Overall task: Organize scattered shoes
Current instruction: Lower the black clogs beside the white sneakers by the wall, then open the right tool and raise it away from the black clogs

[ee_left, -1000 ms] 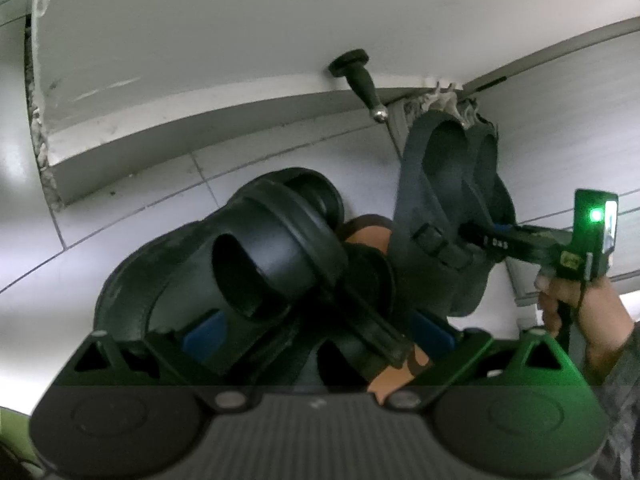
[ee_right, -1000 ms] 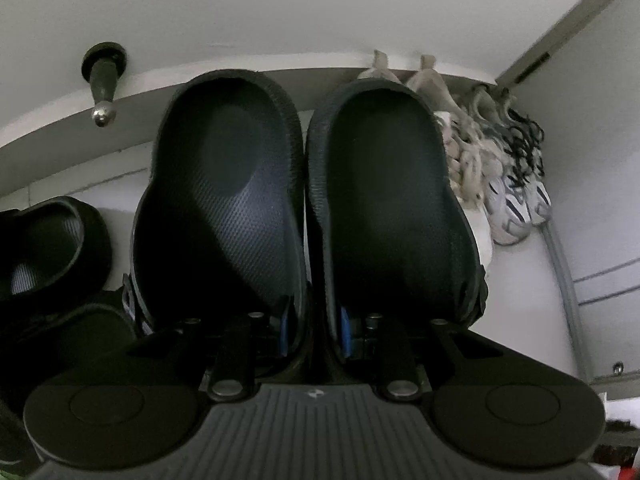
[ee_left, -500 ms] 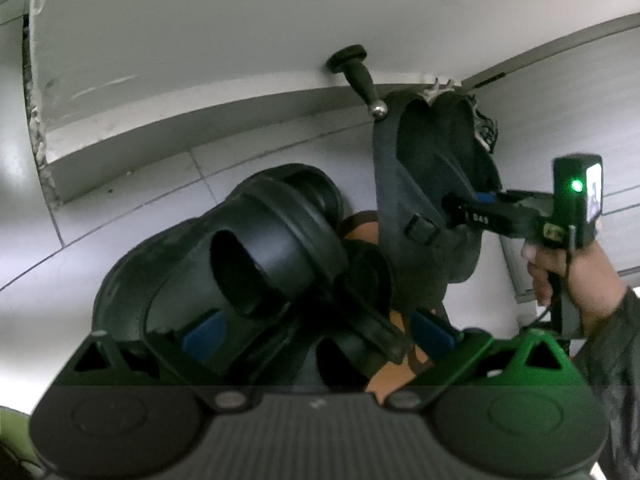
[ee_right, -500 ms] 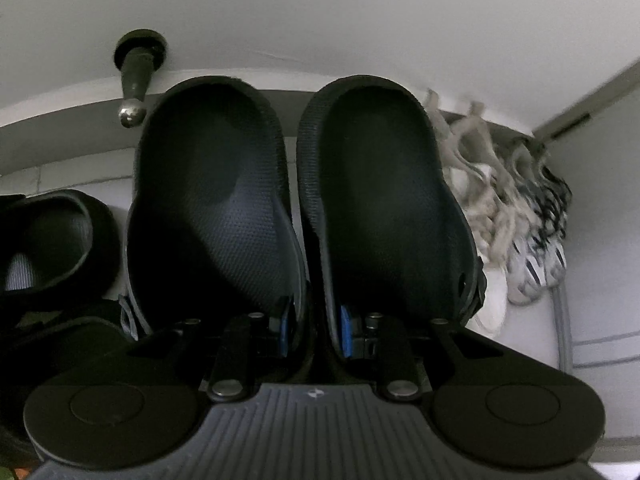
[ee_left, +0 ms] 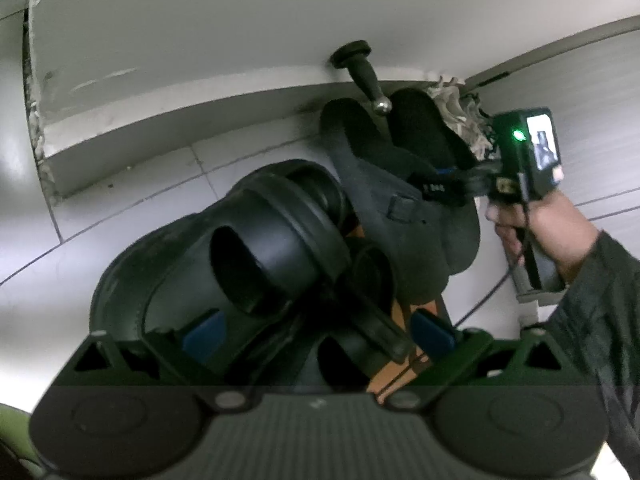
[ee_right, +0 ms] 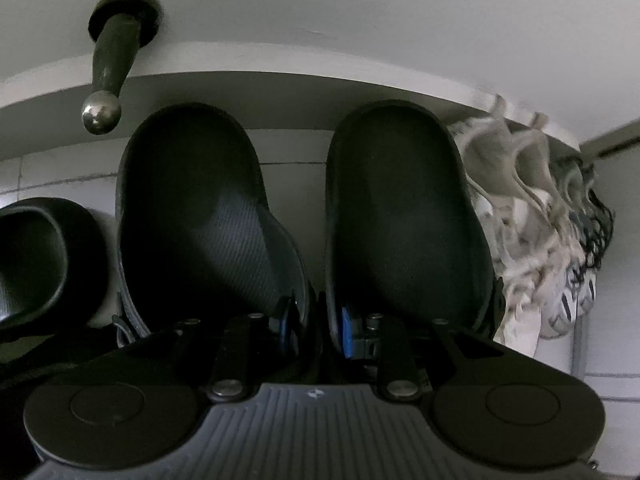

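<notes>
My left gripper (ee_left: pixel 316 330) is shut on a pair of black slide sandals (ee_left: pixel 260 256), its blue pads on either side of them; an orange-brown piece (ee_left: pixel 400 314) shows beneath. A pair of black clogs (ee_right: pixel 400 216) hangs toe-down from my right gripper (ee_right: pixel 316 320), which is shut on their two inner walls. The clogs' toes are splayed apart just above the floor at the wall's base. In the left wrist view a hand holds the right gripper (ee_left: pixel 436 186) with the clogs (ee_left: pixel 416 136) beyond the slides.
White lace-up sneakers (ee_right: pixel 532 216) are lined up against the wall right of the clogs. A black door stopper (ee_right: pixel 108 64) with a metal ball juts from the wall, above left. A black slide (ee_right: pixel 36 256) shows at the left edge. Grey floor tiles (ee_left: pixel 120 208) lie left of the slides.
The right gripper has carried the clogs down and toward the wall, rolling as it went, and their toes have spread apart. The left gripper and its slides have not moved.
</notes>
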`<state>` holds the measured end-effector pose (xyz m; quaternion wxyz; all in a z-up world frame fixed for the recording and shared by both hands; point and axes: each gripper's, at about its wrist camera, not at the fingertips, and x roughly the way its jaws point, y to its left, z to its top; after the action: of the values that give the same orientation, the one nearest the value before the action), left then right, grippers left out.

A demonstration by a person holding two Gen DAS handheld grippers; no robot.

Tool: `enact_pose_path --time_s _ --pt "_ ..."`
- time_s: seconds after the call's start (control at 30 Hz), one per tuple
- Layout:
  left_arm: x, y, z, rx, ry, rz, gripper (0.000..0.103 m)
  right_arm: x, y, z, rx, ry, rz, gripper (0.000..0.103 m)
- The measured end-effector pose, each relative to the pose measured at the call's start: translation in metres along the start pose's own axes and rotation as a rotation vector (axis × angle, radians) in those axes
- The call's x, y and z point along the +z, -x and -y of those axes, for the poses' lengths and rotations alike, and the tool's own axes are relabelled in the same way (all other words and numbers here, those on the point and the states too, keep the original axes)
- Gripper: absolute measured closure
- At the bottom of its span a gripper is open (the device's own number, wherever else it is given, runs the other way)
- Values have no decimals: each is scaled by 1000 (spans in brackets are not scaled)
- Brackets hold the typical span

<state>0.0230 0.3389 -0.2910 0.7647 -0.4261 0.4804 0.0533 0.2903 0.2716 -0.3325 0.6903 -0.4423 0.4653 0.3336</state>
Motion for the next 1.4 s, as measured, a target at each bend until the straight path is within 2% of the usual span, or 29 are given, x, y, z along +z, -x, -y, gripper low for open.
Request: enact_pose_path --time_s 0.1,0.17,0.4,0.7,0.83,0.93,1.0,1.07,1.2,1.3,1.4 --pt "0 -1 1 -3 -6 -3 3 6 -1 -11 14 49 0 75" --pt "-1 0 1 -3 -7 -3 3 12 -3 -15 28 79 -33 75" --pt "-3 4 2 -9 -12 14 3 14 0 -16 164 90 -97 75" --pt "-4 7 0 -6 -2 24 3 6 2 -29 105 37 -69 75" --pt "-5 8 2 -10 -12 20 3 18 -13 -12 95 3 -65 73" --pt "-5 9 0 -11 -8 23 3 18 -9 -8 125 -6 -65 58" --pt "-4 9 -1 -12 -4 25 3 16 1 -2 180 -33 -60 35" --pt "-4 9 -1 -14 -2 24 3 12 20 7 125 -49 8 23" --pt "-3 9 -1 -17 -4 20 3 1 35 37 130 -148 82 22" --pt "-2 8 -1 -16 0 19 3 -11 36 65 82 -234 121 22" --pt "-2 7 -1 -14 0 17 3 -30 31 89 55 -316 123 22"
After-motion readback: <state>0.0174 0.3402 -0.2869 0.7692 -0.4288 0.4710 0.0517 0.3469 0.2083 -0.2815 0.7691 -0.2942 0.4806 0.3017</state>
